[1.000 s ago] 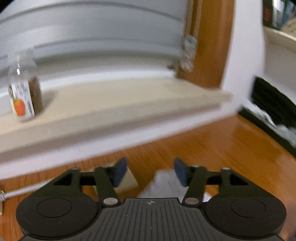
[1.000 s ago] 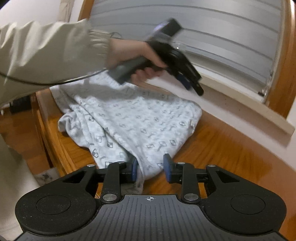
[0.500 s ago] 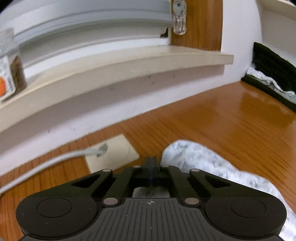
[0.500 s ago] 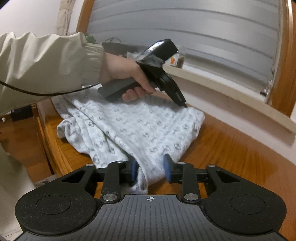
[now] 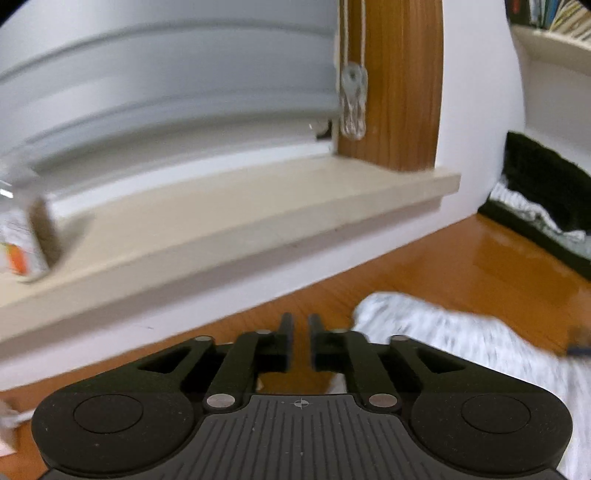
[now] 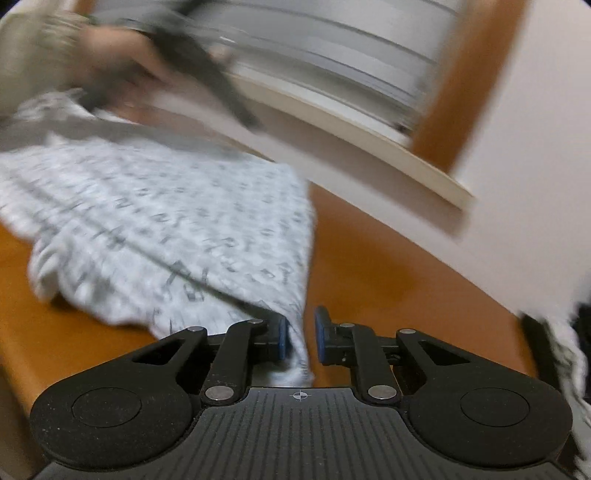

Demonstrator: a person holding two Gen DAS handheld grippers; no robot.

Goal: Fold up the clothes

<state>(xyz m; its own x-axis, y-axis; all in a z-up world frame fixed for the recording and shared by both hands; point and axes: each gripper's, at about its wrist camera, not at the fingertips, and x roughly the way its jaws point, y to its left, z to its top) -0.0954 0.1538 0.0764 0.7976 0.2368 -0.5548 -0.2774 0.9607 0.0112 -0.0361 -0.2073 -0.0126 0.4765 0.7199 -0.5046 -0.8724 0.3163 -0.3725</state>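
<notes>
Left tongs [image 5: 300,341] narrowly parted, nothing between; right tongs [image 6: 300,338] slightly apart, patterned garment [image 6: 177,236] edge hanging between pads, grip unclear. Garment spread on glossy wooden desk [image 6: 388,269]. Beyond: cream windowsill [image 5: 236,221], grey blind [image 5: 166,92], white wall [image 6: 517,166]

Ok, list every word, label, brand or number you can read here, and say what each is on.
None can be read.
Jar on the windowsill: white label with an orange mark, print blurred.
Garment: dark repeating print, motion-blurred, not readable as letters.
Book spines on the shelf: too small.
</notes>
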